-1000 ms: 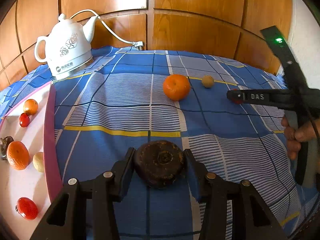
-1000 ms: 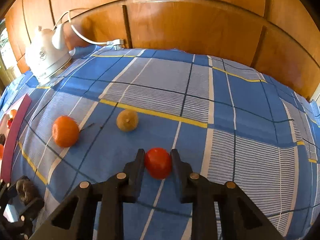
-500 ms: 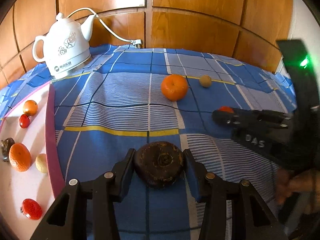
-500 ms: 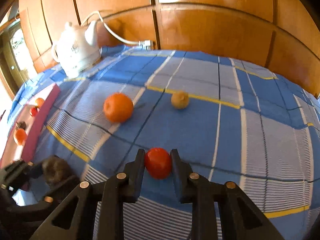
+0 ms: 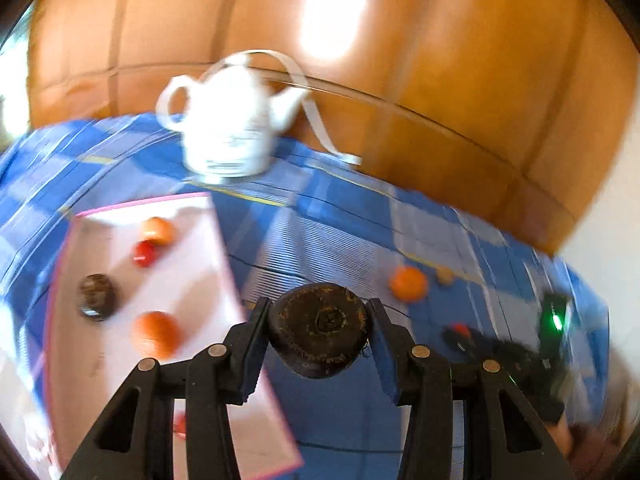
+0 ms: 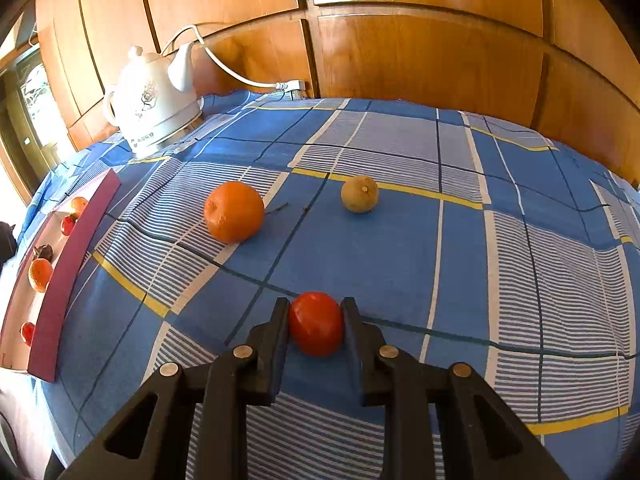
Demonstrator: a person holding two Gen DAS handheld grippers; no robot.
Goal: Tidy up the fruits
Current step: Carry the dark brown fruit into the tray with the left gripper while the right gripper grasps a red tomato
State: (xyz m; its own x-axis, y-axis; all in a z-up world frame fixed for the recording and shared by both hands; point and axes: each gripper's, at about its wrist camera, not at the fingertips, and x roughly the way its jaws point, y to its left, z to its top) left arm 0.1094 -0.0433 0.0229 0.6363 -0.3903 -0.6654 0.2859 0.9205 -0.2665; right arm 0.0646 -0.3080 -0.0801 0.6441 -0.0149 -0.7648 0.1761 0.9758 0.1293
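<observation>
Wood-panelled wall behind blue plaid cloth | left hand-held gripper clamps dark brown fruit, raised, tilted toward white tray | right hand-held gripper level, low over cloth, clamps red fruit | orange loose on cloth

There are two grippers, the left gripper and the right gripper. Each one holds one fruit: a dark brown fruit and a red fruit. On the blue cloth lie one orange and one small tan fruit. The one white tray shows at least five fruits, some blurred. There is one white kettle.
</observation>
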